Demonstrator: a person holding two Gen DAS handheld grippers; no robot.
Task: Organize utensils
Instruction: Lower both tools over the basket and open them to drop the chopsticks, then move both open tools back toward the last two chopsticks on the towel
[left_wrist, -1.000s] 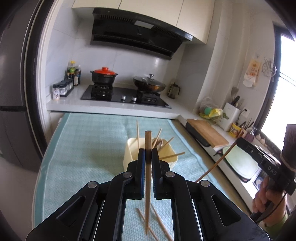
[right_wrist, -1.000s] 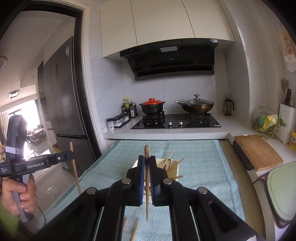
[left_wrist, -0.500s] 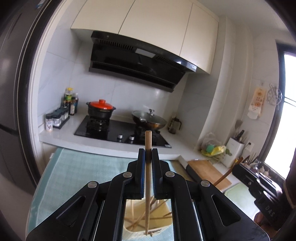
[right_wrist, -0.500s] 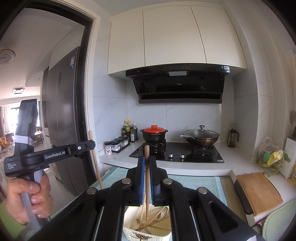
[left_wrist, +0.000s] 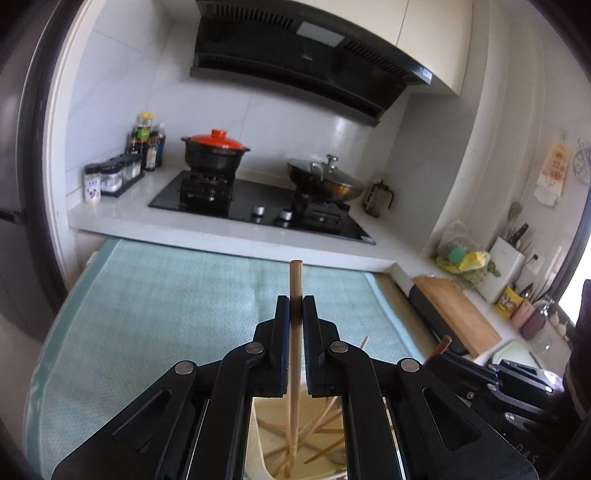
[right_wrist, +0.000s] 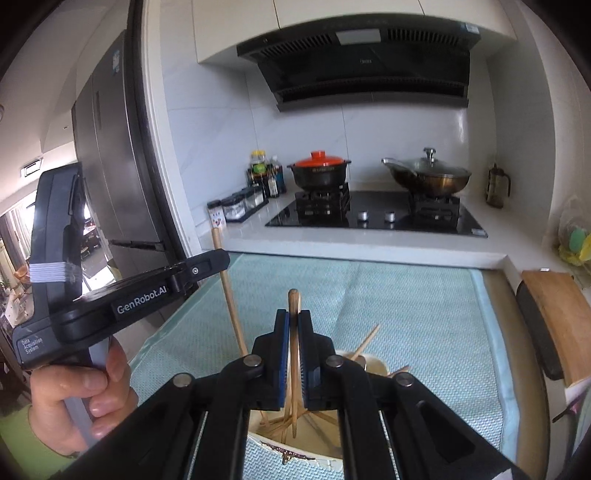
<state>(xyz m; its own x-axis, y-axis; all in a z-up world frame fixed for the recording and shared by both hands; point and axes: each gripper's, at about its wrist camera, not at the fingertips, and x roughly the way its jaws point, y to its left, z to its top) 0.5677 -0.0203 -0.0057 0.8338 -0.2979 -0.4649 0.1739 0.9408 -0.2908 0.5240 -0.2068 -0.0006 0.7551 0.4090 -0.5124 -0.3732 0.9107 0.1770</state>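
Observation:
My left gripper (left_wrist: 294, 306) is shut on a wooden chopstick (left_wrist: 294, 369) held upright, its lower end inside the cream holder (left_wrist: 258, 443) just below, among several loose chopsticks. My right gripper (right_wrist: 293, 321) is shut on another wooden chopstick (right_wrist: 293, 369), also upright with its tip down in the same holder (right_wrist: 373, 363). In the right wrist view the left gripper (right_wrist: 207, 267) shows at the left with its chopstick (right_wrist: 231, 299) slanting into the holder. The right gripper body (left_wrist: 498, 384) shows at the left wrist view's lower right.
The holder stands on a light-green mat (left_wrist: 147, 314). Behind are a hob with a red-lidded pot (left_wrist: 216, 153) and a wok (left_wrist: 325, 182), and spice jars (left_wrist: 110, 177). A wooden cutting board (left_wrist: 458, 314) lies to the right, and a fridge (right_wrist: 107, 166) to the left.
Both grippers have moved over the holder and tilted down; the two held chopsticks now reach lower into it. Both stay shut.

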